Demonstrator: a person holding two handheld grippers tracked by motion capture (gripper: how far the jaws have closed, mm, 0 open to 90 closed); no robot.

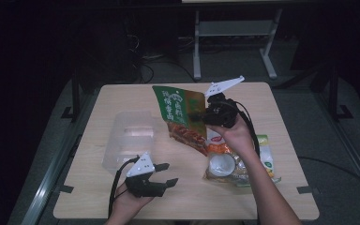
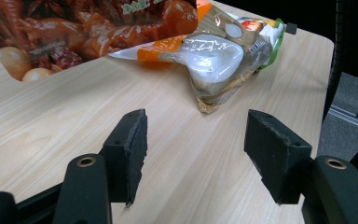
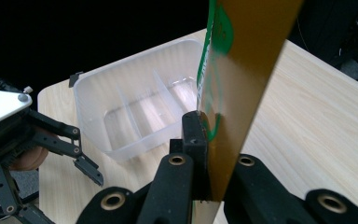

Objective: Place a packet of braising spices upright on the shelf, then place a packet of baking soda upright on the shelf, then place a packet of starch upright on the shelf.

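My right gripper (image 1: 205, 115) is shut on the edge of a green and red snack bag (image 1: 180, 115), holding it up above the middle of the table. In the right gripper view the bag (image 3: 235, 93) stands edge-on, pinched between the two jaws. My left gripper (image 1: 166, 174) rests near the table's front left, jaws open with nothing between them (image 2: 193, 154). A clear plastic container (image 1: 129, 138) with dividers sits on the table left of the bag (image 3: 135, 107). A second snack packet (image 1: 227, 164) with a white bowl picture lies under my right forearm (image 2: 214, 56).
The light wooden table (image 1: 122, 96) has bare room along its far and left sides. A metal frame stand (image 1: 234, 33) is on the dark floor behind the table. The table's right edge drops to a grey floor (image 2: 349, 93).
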